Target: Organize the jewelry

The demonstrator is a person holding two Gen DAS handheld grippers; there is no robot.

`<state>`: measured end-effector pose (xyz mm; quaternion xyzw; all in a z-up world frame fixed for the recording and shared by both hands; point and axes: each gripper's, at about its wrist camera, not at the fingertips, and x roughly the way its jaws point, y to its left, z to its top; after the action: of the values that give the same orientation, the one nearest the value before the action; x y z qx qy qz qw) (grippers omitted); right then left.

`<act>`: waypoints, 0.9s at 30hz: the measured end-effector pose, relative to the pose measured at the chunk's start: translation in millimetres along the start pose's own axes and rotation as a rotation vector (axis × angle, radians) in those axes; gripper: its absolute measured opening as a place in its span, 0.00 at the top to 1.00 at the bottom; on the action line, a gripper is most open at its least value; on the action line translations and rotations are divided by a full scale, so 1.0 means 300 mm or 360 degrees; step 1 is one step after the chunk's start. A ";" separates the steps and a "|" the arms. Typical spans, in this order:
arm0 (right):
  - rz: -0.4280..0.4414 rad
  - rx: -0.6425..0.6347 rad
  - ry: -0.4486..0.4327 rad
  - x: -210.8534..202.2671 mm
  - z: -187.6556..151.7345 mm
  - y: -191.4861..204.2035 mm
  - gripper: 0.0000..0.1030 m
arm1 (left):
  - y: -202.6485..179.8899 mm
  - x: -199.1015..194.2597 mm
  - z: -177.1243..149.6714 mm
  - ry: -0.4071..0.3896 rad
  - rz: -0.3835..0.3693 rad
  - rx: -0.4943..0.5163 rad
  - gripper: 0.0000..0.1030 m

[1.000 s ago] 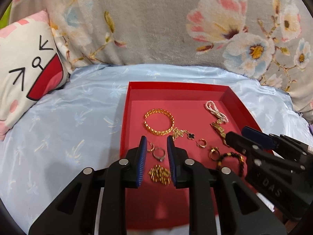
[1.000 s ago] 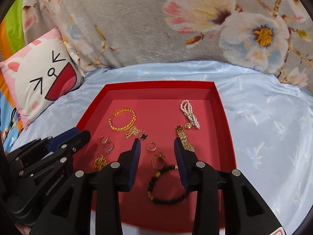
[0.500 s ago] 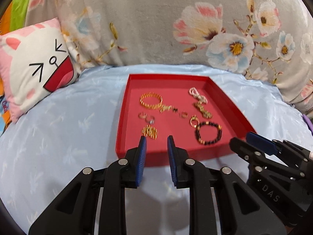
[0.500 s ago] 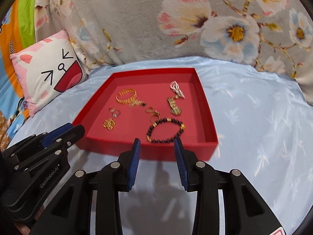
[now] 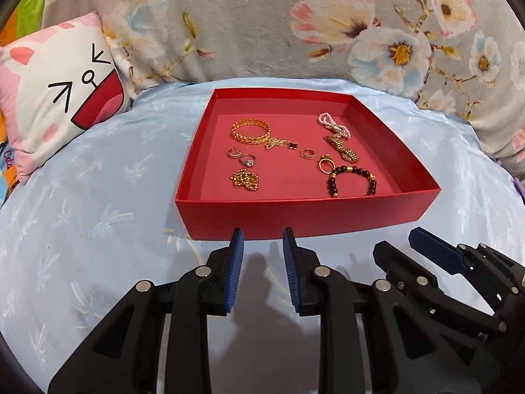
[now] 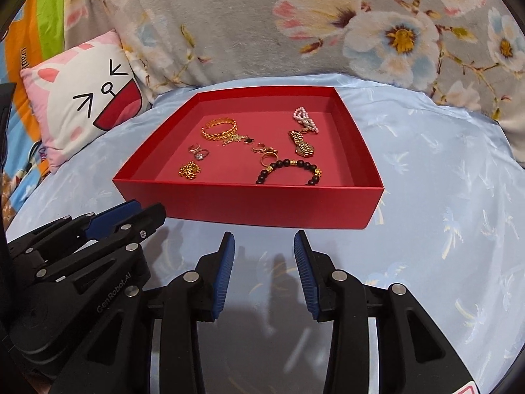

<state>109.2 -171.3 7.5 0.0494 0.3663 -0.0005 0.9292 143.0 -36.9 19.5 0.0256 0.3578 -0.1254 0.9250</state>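
A red tray (image 5: 295, 216) (image 6: 249, 203) lies on the light blue sheet and holds the jewelry: a gold bangle (image 5: 251, 130) (image 6: 219, 128), a pearl string (image 5: 333, 124) (image 6: 305, 119), a gold watch (image 5: 343, 149) (image 6: 301, 144), a black bead bracelet (image 5: 351, 180) (image 6: 288, 170), a gold chain clump (image 5: 246, 179) (image 6: 189, 169) and several rings (image 5: 242, 157). My left gripper (image 5: 261, 239) is open and empty just before the tray's near wall. My right gripper (image 6: 262, 241) is open and empty, also short of the tray; it shows in the left wrist view (image 5: 426, 246).
A pink and white cat cushion (image 5: 55, 98) (image 6: 85, 98) leans at the back left. A grey floral blanket (image 5: 295, 23) (image 6: 295, 23) rises behind the tray. The blue sheet (image 5: 98, 180) spreads on both sides of the tray.
Both grippers have pulled back from above the tray's inside to in front of its near wall. Both stayed open and empty. The jewelry has not moved.
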 end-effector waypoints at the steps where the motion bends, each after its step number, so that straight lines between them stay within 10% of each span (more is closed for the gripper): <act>1: -0.0005 0.0000 0.0001 0.000 -0.001 0.001 0.63 | 0.000 0.002 -0.001 0.0005 0.0000 0.0001 0.77; 27: -0.0131 0.0194 -0.0025 -0.019 -0.011 -0.105 0.19 | 0.053 -0.004 -0.006 -0.0004 0.0157 -0.0101 0.11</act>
<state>101.7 -202.5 6.2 0.0909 0.3599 -0.0613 0.9265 145.0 -21.2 18.2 0.0135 0.3587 -0.0683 0.9308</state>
